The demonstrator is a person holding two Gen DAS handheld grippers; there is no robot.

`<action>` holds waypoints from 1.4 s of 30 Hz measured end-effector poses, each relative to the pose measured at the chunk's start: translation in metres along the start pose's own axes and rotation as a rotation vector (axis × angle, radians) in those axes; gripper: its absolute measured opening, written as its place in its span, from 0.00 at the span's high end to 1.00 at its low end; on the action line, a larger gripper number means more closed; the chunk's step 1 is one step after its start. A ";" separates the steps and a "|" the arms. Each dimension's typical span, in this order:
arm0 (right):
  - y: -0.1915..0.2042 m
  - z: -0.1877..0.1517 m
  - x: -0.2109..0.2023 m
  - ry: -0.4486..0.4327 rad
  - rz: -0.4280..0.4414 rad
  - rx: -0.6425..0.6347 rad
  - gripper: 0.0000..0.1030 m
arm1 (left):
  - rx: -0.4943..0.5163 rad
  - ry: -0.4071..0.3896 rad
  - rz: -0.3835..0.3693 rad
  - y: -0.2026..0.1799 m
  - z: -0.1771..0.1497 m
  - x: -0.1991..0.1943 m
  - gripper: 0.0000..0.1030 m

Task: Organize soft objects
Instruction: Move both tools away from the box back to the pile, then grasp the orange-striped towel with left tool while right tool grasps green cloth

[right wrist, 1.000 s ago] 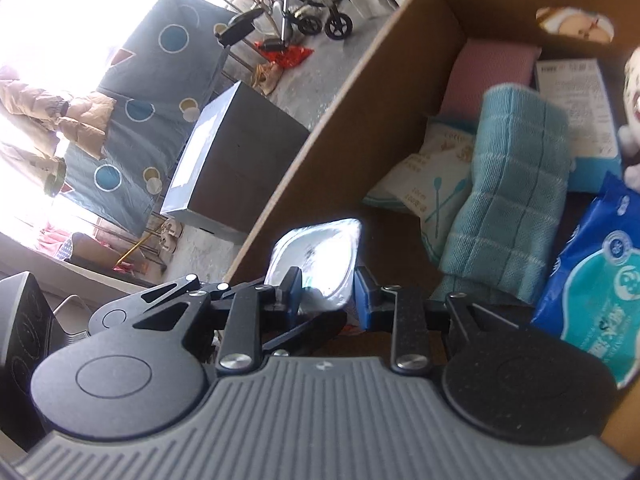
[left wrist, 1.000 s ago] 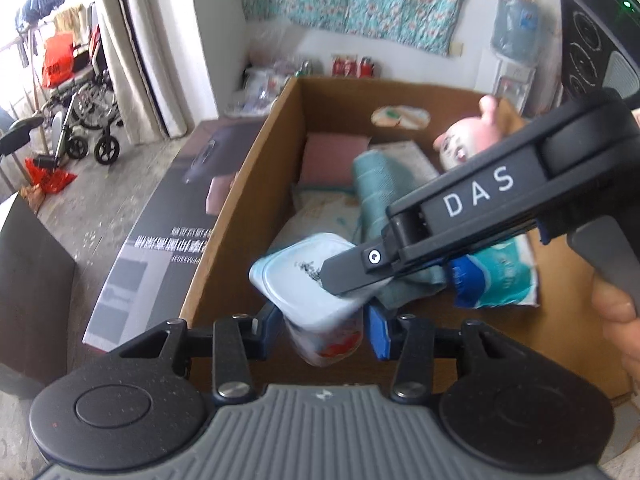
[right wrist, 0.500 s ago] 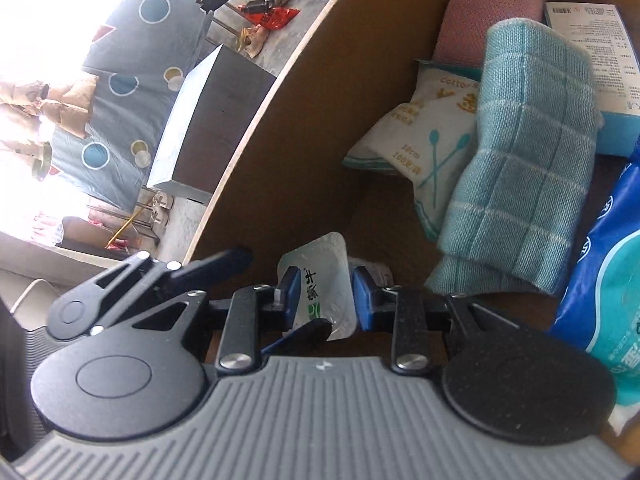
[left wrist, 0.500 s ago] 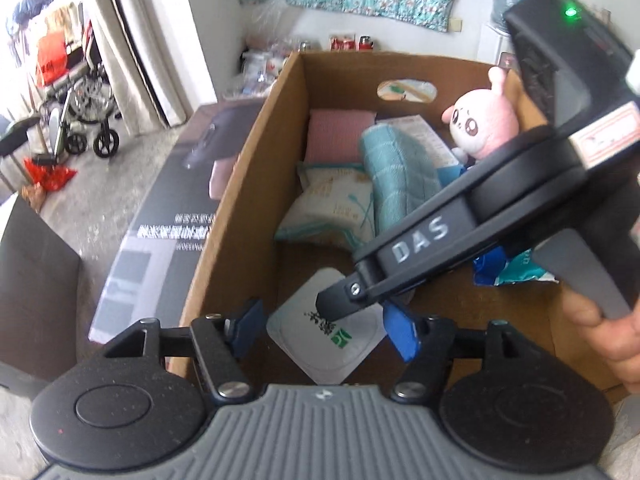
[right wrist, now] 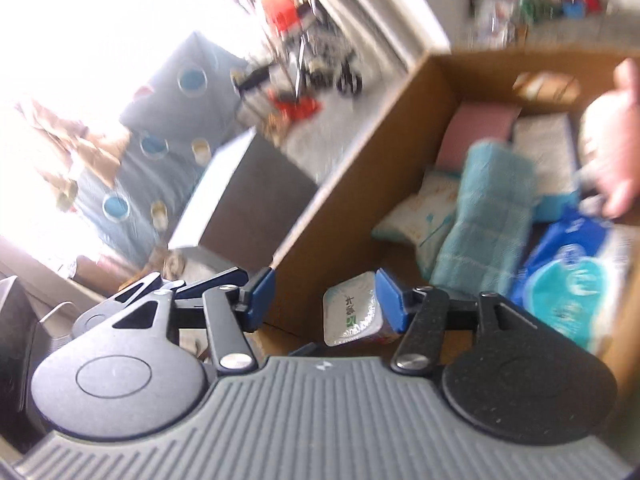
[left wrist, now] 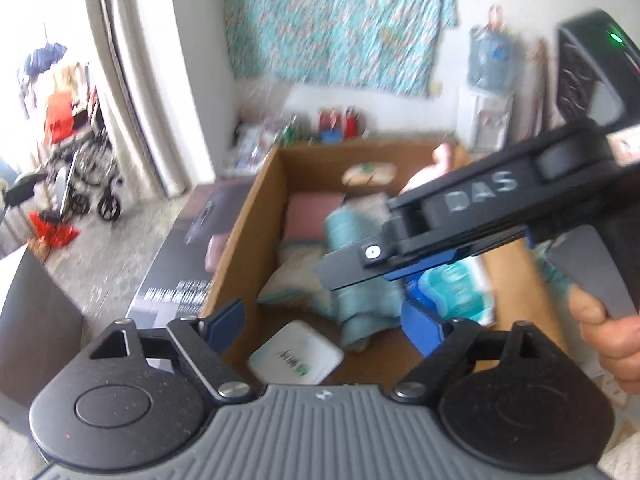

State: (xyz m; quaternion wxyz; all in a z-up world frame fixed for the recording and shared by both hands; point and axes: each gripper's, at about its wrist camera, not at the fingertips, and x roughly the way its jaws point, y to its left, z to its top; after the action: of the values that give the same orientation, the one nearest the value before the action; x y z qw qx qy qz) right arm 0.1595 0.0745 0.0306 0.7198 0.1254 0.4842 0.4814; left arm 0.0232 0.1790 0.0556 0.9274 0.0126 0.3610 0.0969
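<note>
Both frames motion-blurred. Left gripper (left wrist: 322, 322) and right gripper (right wrist: 324, 298) spread wide, holding nothing. Yogurt cup (left wrist: 296, 354) lies in cardboard box (left wrist: 240, 240), near-left corner. Right gripper body partly hides teal towel (left wrist: 352, 240) and pink plush (right wrist: 612, 136).

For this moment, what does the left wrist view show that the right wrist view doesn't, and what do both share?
Only the left wrist view shows the floral cloth hung on the back wall, the right gripper from outside crossing above the box, and the person's hand on its handle.

Only the right wrist view shows the grey sheet with circles by the bright window and the grey box on the floor.

Both show the cardboard box, the teal towel, the pink pad, the blue packet and the sealed cup lying in the box.
</note>
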 end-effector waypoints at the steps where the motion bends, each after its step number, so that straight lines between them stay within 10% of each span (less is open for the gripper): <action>1: 0.000 -0.005 -0.019 -0.036 -0.018 -0.018 0.43 | 0.006 -0.018 -0.012 -0.007 0.000 -0.005 0.14; 8: -0.020 -0.044 -0.147 -0.156 -0.242 -0.116 0.36 | 0.066 -0.086 -0.189 -0.073 0.000 -0.037 0.14; 20: -0.120 -0.138 -0.328 -0.277 -0.559 0.095 0.33 | 0.218 -0.092 -0.514 -0.228 -0.016 -0.043 0.14; 30: -0.196 -0.173 -0.335 -0.200 -0.593 0.284 0.33 | 0.208 0.023 -0.646 -0.312 -0.046 0.009 0.16; 42: -0.275 -0.170 -0.267 -0.078 -0.500 0.439 0.43 | 0.162 0.126 -0.643 -0.323 -0.057 0.054 0.22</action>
State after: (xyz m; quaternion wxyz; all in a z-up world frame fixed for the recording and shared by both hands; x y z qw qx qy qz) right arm 0.1596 -0.3309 -0.0784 0.7895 0.1733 0.5641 0.1688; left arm 0.0790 -0.1298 -0.0529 0.8823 -0.0343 0.4097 -0.2291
